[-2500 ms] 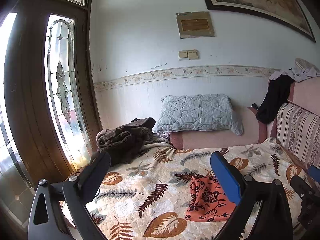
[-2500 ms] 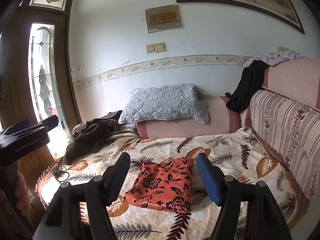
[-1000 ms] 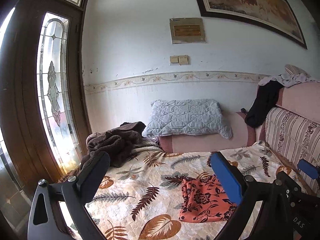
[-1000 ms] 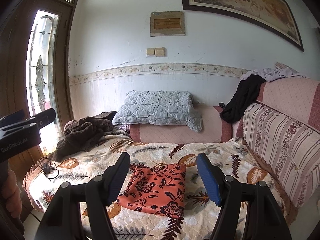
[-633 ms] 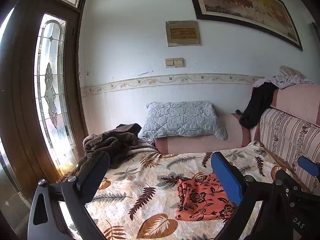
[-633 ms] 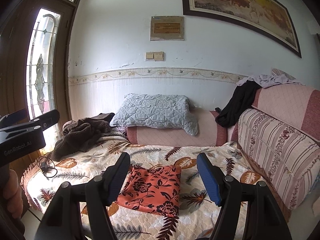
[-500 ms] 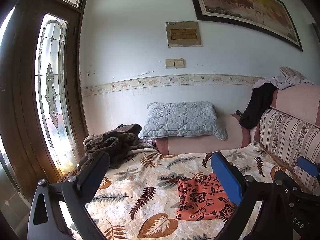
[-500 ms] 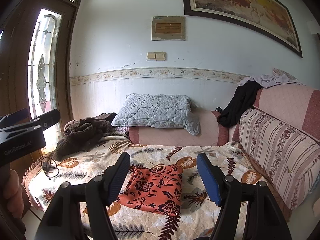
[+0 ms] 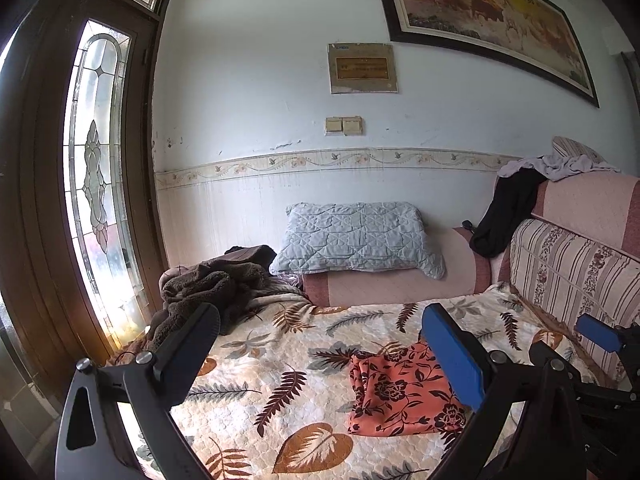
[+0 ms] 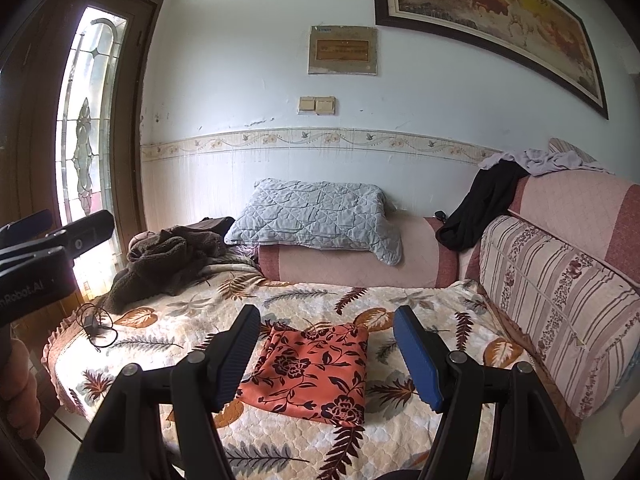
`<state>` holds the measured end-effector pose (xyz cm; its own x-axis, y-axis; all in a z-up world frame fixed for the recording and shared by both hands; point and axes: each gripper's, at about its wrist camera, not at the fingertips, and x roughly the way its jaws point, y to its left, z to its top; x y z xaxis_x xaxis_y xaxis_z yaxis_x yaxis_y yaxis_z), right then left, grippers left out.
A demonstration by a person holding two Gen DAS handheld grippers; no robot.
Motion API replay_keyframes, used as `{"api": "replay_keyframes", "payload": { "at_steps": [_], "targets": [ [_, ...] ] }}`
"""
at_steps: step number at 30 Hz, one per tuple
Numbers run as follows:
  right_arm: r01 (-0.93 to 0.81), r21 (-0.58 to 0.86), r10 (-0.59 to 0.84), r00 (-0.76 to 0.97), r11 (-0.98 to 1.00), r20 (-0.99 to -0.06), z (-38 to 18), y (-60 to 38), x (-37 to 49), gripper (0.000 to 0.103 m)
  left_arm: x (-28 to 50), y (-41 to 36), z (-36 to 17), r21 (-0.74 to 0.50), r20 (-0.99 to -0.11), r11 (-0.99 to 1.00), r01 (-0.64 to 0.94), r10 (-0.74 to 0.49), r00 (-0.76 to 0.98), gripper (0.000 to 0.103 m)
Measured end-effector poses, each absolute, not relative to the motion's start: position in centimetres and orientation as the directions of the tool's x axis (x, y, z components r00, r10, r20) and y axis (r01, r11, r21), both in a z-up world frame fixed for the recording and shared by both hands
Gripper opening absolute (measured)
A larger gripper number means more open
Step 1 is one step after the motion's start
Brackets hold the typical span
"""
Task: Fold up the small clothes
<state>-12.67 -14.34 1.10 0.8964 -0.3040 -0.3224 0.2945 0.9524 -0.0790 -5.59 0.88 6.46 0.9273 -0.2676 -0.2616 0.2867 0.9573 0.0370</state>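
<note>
A folded orange garment with a black flower print [image 10: 310, 366] lies flat on the leaf-patterned sofa cover [image 10: 432, 300]; it also shows in the left wrist view [image 9: 400, 396]. My right gripper [image 10: 326, 344] is open and empty, held back from and above the garment. My left gripper [image 9: 320, 344] is open and empty, further left and also well back from it. The right gripper's blue finger [image 9: 598, 334] shows at the right edge of the left wrist view.
A brown fleece heap [image 10: 164, 264] lies at the sofa's far left. A grey quilted pillow [image 10: 316, 214] rests on the far armrest. Black and lilac clothes [image 10: 486, 200] hang over the striped backrest [image 10: 560, 292]. A black cable [image 10: 96, 326] lies near the front left edge.
Both grippers have drawn back and risen a little from the sofa, so the garment looks smaller and lower. Both stay open and the garment has not moved.
</note>
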Motion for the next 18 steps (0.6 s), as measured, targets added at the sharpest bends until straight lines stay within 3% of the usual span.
{"api": "replay_keyframes", "payload": {
  "at_steps": [18],
  "targets": [
    [0.274, -0.113, -0.296, 0.884, 0.955, -0.361, 0.1, -14.5, -9.3, 0.072, -2.8, 1.3, 5.5, 0.003, -0.301, 0.960, 0.280, -0.266, 0.916, 0.101]
  ]
}}
